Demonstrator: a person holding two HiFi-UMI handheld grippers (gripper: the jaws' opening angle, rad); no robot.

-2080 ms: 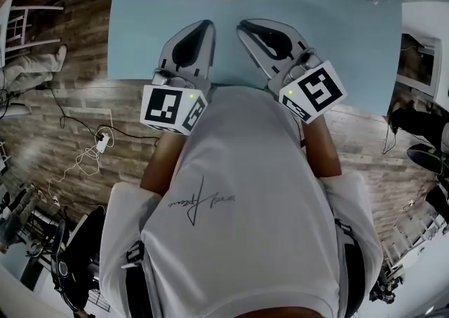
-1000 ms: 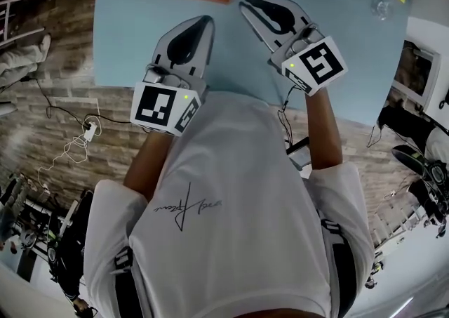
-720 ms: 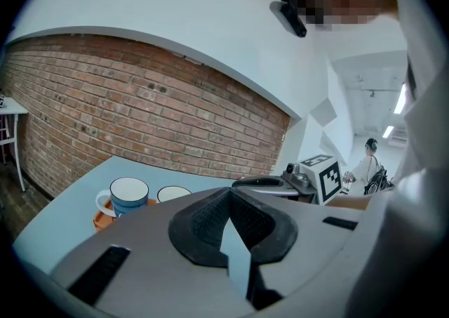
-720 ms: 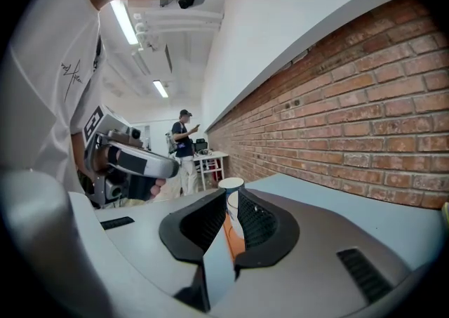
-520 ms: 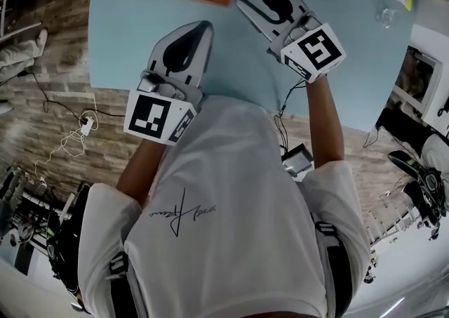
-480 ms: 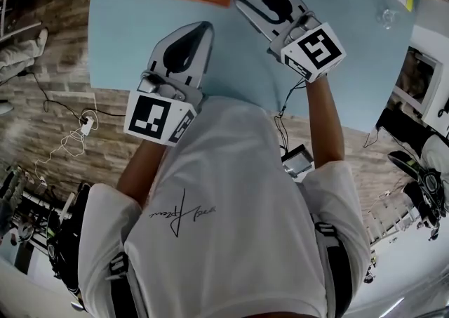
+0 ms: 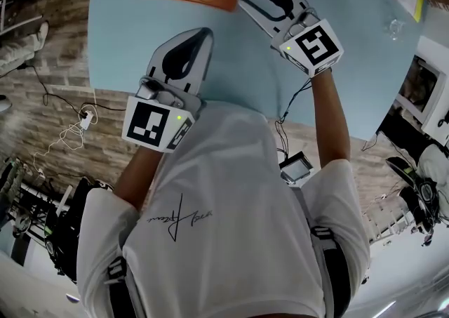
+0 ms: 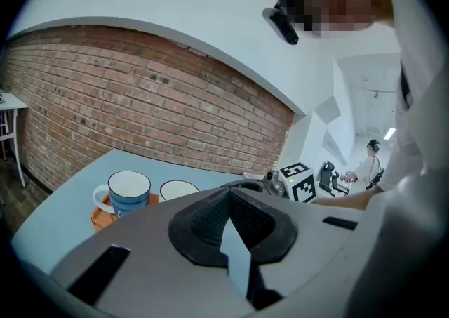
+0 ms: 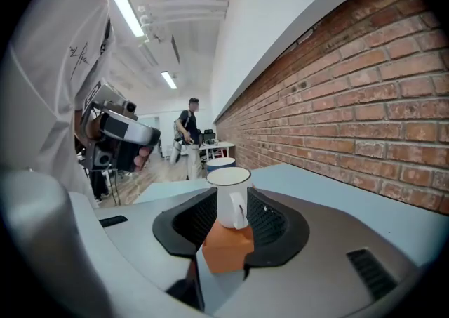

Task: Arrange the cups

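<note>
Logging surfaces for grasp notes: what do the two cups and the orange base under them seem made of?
White cup: glossy, thin dark rim; probably enamel or glazed ceramic. Blue cup: same gloss, white inside; likely the same. Orange base: matte, flat-sided; painted wood or plastic, can't tell.

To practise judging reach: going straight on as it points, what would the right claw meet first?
Probably the white cup on the tray, handle towards the right claw; the tray's near edge may come first, depth is unclear. The jaws have just been opening; nothing is gripped between them.
</note>
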